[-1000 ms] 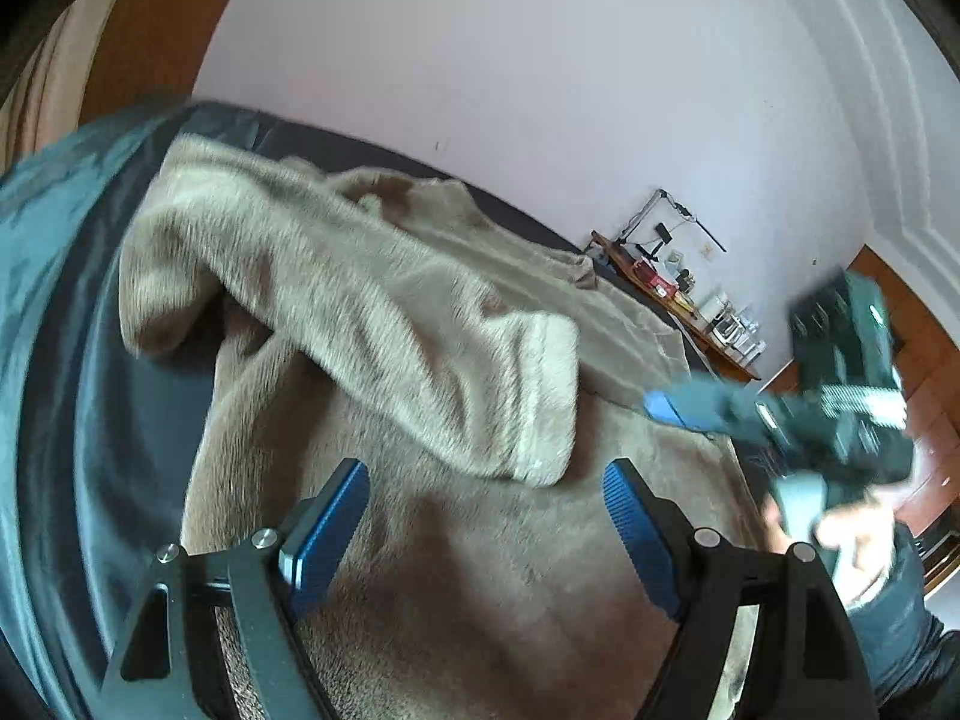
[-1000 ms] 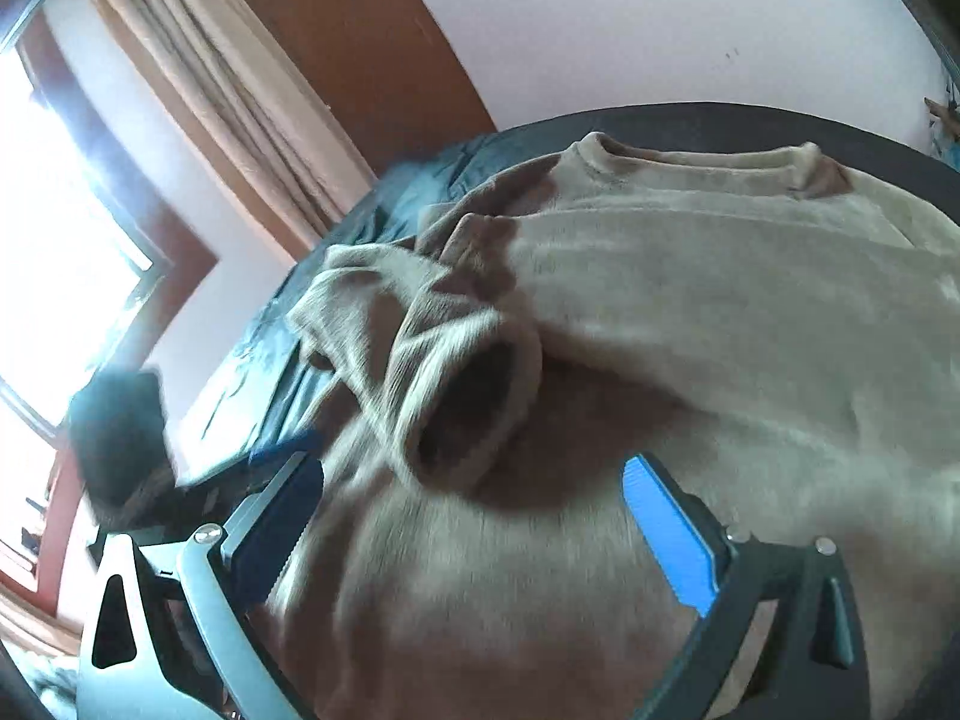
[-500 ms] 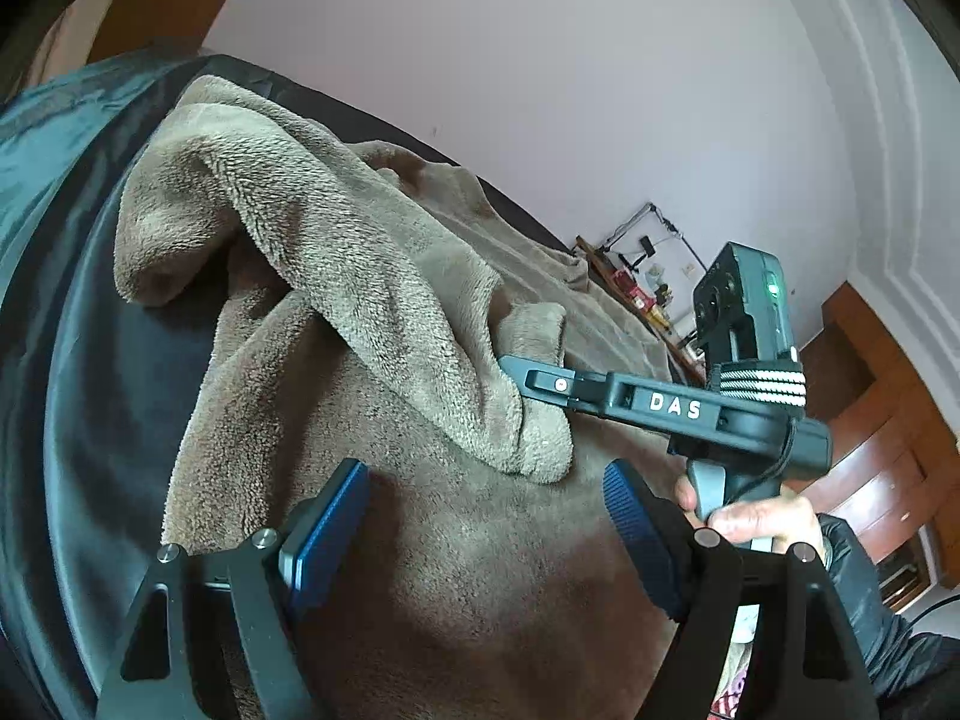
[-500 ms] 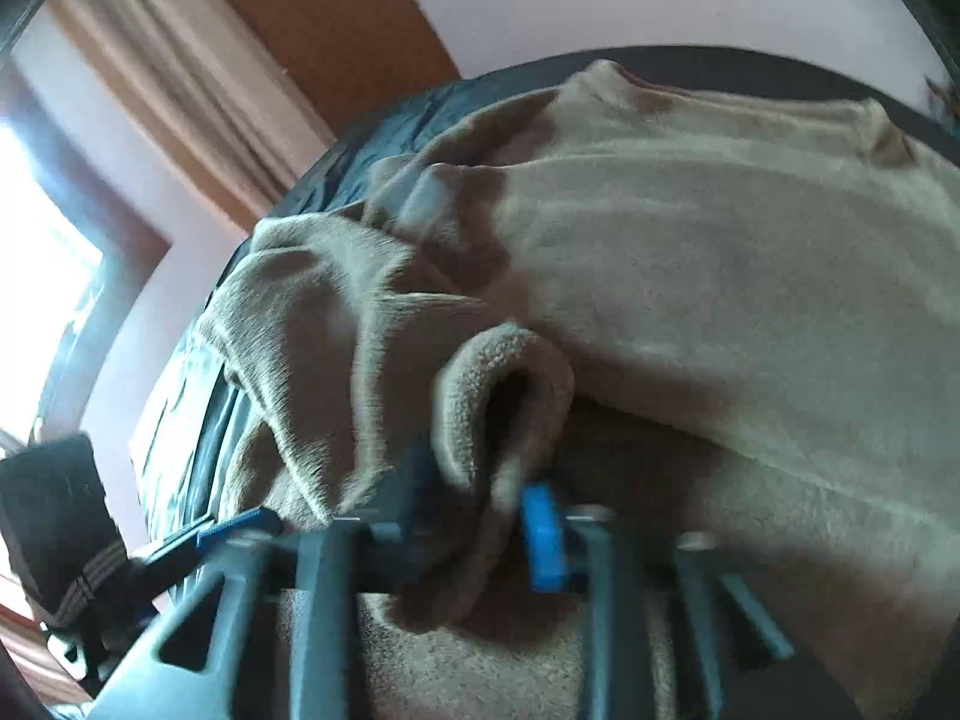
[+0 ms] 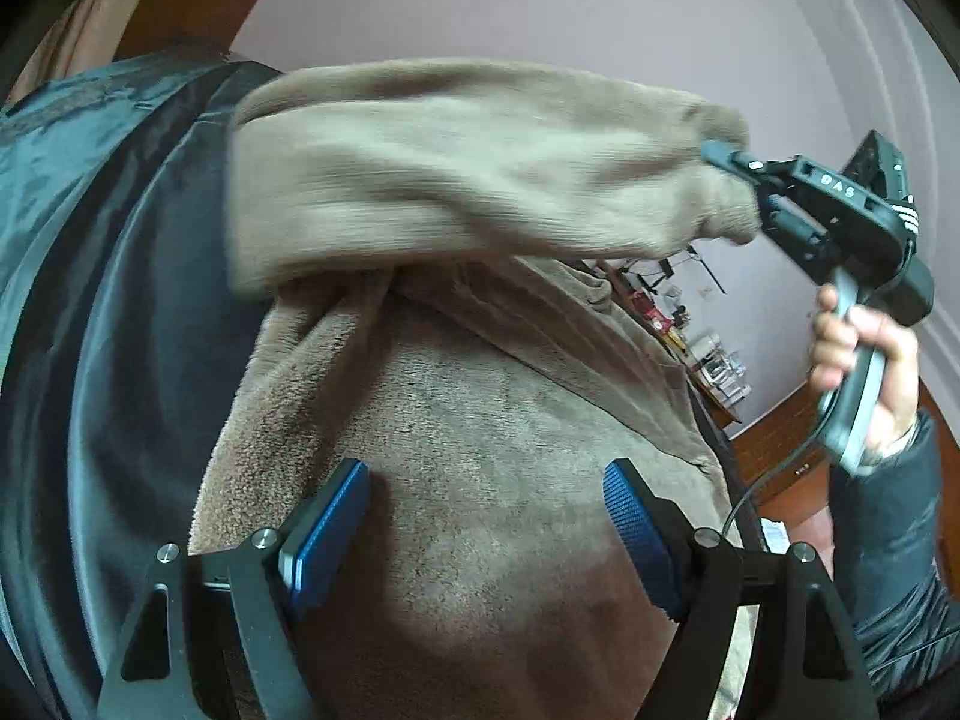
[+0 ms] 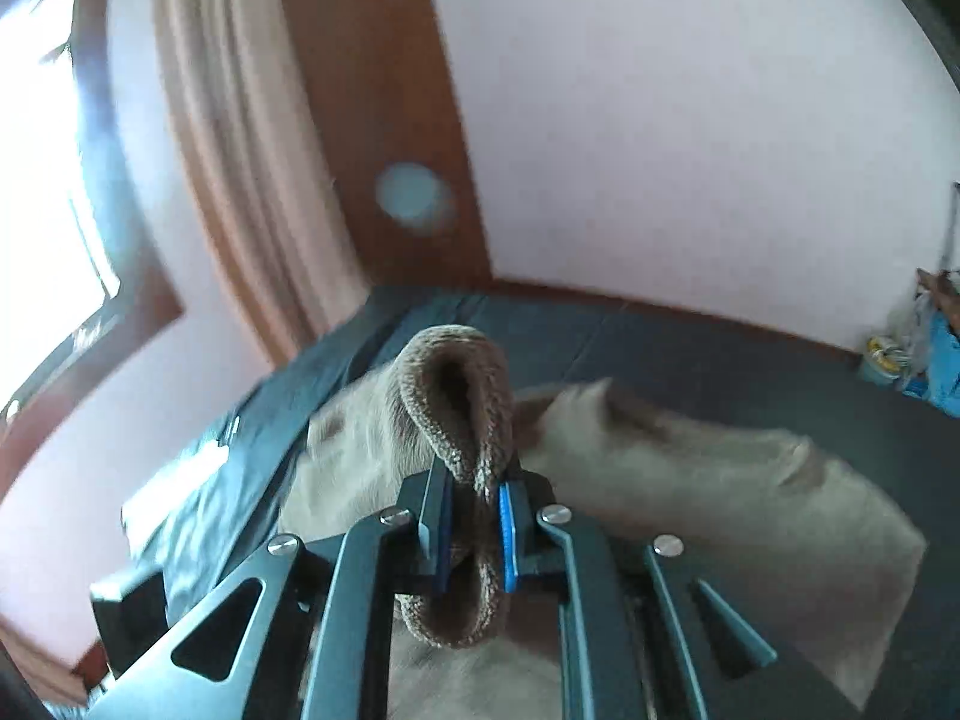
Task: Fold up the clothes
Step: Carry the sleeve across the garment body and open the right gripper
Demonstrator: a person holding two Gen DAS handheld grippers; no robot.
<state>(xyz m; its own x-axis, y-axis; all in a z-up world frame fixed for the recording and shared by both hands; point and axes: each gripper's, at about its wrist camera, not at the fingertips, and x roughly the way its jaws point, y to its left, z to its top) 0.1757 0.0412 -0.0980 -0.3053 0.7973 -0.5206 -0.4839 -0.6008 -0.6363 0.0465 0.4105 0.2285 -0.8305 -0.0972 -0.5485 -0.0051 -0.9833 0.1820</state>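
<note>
A beige fleece sweater (image 5: 480, 420) lies spread on a dark bed cover (image 5: 108, 312). Its sleeve (image 5: 456, 180) is lifted off the body and stretched across the upper part of the left wrist view. My right gripper (image 5: 735, 171) is shut on the sleeve cuff (image 6: 462, 396), whose ribbed edge is pinched between the blue pads (image 6: 507, 531) in the right wrist view. A hand (image 5: 870, 360) holds that gripper's handle. My left gripper (image 5: 486, 534) is open just above the sweater's body, nothing between its fingers.
The dark cover (image 6: 720, 360) runs back to a pale wall. A curtain (image 6: 240, 120) and a bright window (image 6: 48, 180) are on the left. A cluttered shelf (image 5: 690, 324) stands at the far right, and a dark sleeve (image 5: 894, 540) fills the right edge.
My right gripper closed on the sleeve cuff and rose, pulling the sleeve up off the sweater's body. My left gripper stayed open over the sweater and barely shifted.
</note>
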